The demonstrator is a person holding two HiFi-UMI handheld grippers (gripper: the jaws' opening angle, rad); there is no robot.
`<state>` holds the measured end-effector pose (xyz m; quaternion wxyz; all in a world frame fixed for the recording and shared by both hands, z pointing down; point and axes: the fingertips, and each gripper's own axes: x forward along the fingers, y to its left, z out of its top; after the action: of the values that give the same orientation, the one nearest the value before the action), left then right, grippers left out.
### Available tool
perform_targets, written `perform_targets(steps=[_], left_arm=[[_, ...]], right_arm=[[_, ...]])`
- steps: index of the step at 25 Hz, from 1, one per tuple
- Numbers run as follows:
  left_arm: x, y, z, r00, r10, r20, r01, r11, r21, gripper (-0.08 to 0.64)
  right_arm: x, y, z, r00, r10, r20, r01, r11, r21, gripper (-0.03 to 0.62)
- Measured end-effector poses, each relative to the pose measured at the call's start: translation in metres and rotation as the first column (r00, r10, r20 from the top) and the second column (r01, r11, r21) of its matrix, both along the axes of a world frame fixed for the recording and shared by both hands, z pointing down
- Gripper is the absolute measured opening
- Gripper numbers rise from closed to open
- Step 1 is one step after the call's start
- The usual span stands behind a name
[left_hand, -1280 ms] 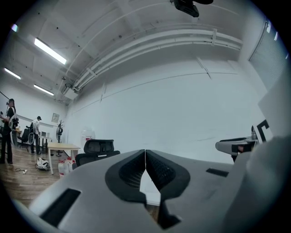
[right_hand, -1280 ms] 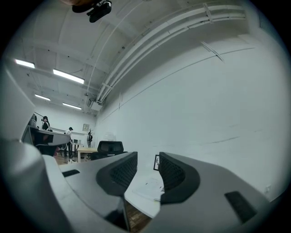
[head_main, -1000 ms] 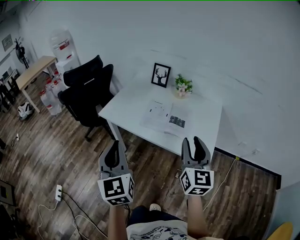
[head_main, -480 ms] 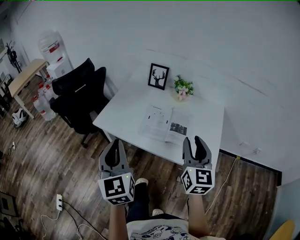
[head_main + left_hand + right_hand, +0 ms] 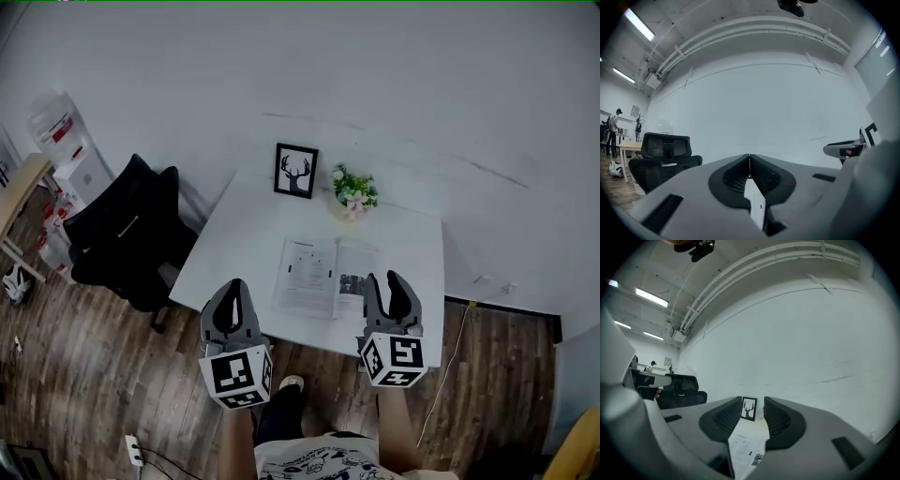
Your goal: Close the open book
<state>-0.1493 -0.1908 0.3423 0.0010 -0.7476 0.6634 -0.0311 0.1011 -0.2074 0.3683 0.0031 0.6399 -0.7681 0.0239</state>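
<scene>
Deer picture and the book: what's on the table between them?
Nothing: in the head view, only bare white table lies between the deer picture and the open book.

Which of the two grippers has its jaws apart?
The right gripper: a gap shows between its jaws, while the left gripper has its tips touching.

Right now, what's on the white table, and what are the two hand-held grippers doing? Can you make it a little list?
table: white, by the wall
book: lying open near the front edge
picture: framed deer, upright at the back
plant: small flowers, right of the picture
chair: black, left of the table
left hand-held gripper: jaws together, empty
right hand-held gripper: jaws apart, empty, book showing through the gap
book closed: not yet
</scene>
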Motion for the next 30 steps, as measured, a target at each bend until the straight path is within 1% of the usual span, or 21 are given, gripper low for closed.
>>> perform_targets(steps=[7, 14, 18, 23, 26, 30], left_arm=[[0.005, -0.079, 0.013, 0.993, 0.116, 0.004, -0.116, 0.993, -0.032, 0.023], [0.016, -0.132, 0.026, 0.979, 0.204, -0.006, -0.204, 0.977, -0.054, 0.023], [0.027, -0.149, 0.036, 0.968, 0.249, -0.022, -0.250, 0.966, -0.069, 0.023], [0.038, -0.159, 0.055, 0.954, 0.299, -0.032, -0.301, 0.948, -0.105, 0.023], [0.044, -0.161, 0.065, 0.949, 0.313, -0.030, -0.315, 0.940, -0.129, 0.023], [0.053, -0.163, 0.072, 0.948, 0.317, -0.028, -0.318, 0.938, -0.142, 0.023]], right_arm=[[0.003, -0.052, 0.008, 0.995, 0.096, -0.003, -0.096, 0.995, -0.014, 0.142], [0.012, -0.079, 0.024, 0.983, 0.181, -0.012, -0.181, 0.982, -0.053, 0.143], [0.020, -0.083, 0.036, 0.975, 0.222, -0.031, -0.224, 0.971, -0.079, 0.143], [0.027, -0.080, 0.057, 0.964, 0.263, -0.031, -0.265, 0.955, -0.131, 0.143], [0.032, -0.077, 0.067, 0.959, 0.280, -0.030, -0.281, 0.947, -0.155, 0.143], [0.039, -0.075, 0.077, 0.958, 0.286, -0.024, -0.285, 0.943, -0.174, 0.143]])
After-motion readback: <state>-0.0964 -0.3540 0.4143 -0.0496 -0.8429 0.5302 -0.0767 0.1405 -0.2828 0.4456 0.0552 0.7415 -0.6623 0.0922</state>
